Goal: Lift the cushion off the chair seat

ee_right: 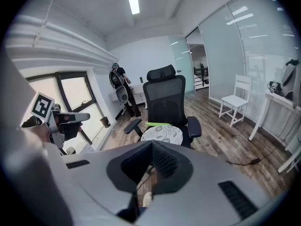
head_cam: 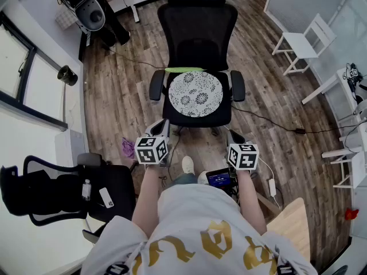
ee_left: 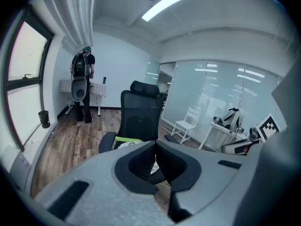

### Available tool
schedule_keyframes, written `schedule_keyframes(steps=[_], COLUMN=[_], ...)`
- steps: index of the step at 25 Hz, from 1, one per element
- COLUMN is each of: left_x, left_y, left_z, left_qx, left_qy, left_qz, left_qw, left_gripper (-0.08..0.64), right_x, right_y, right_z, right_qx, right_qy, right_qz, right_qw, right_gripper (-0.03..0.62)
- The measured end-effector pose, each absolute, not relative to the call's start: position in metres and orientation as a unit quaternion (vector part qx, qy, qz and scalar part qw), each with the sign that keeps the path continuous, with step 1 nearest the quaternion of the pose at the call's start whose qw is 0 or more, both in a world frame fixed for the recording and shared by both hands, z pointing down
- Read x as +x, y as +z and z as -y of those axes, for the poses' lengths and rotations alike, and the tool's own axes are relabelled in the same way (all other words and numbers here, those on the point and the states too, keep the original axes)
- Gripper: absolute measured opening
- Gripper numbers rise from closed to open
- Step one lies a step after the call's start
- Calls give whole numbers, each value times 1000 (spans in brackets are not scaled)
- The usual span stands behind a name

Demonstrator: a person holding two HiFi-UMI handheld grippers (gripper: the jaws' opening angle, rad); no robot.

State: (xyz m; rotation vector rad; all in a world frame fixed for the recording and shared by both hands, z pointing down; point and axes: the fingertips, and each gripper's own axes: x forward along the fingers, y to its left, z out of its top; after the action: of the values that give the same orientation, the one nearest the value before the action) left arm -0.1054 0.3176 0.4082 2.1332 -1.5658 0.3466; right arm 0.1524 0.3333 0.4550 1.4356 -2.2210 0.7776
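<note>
Cushion (head_cam: pixel 194 93): we see a round pad, white with a dark flower print, lying flat on the seat of the black chair (head_cam: pixel 198 22).
Handling: we judge it light and soft, likely to sag; its thickness is hard to read from above.
Hold: the near rim, one side each.
Left gripper (ee_left: pixel 155 146): jaws together, empty, short of the chair.
Right gripper (ee_right: pixel 151 145): likewise.

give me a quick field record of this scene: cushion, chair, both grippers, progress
cushion: round, patterned, lying on the chair seat
chair: black, with armrests and a headrest
green strip: behind the cushion, at the back of the seat
left gripper: shut, empty, short of the chair
right gripper: shut, empty, short of the chair
progress: cushion not yet lifted
</note>
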Motion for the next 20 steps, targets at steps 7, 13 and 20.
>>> schedule_keyframes(steps=[7,13,20], left_x=[-103,-109,-106], left_y=[416,420,426], left_z=[-321,-323,-320], left_qx=[774,766,766], left_qy=[138,138,148], left_qz=[570,578,575], left_qw=[239,246,248], left_gripper=[11,11,11], right_x=[155,160,164], right_y=[459,463,469], right_z=[-335,-337,-330], right_qx=[508,513,513], right_qy=[277,296,305], right_qz=[793,788,786], right_qw=[190,166,165], right_gripper=[11,11,12])
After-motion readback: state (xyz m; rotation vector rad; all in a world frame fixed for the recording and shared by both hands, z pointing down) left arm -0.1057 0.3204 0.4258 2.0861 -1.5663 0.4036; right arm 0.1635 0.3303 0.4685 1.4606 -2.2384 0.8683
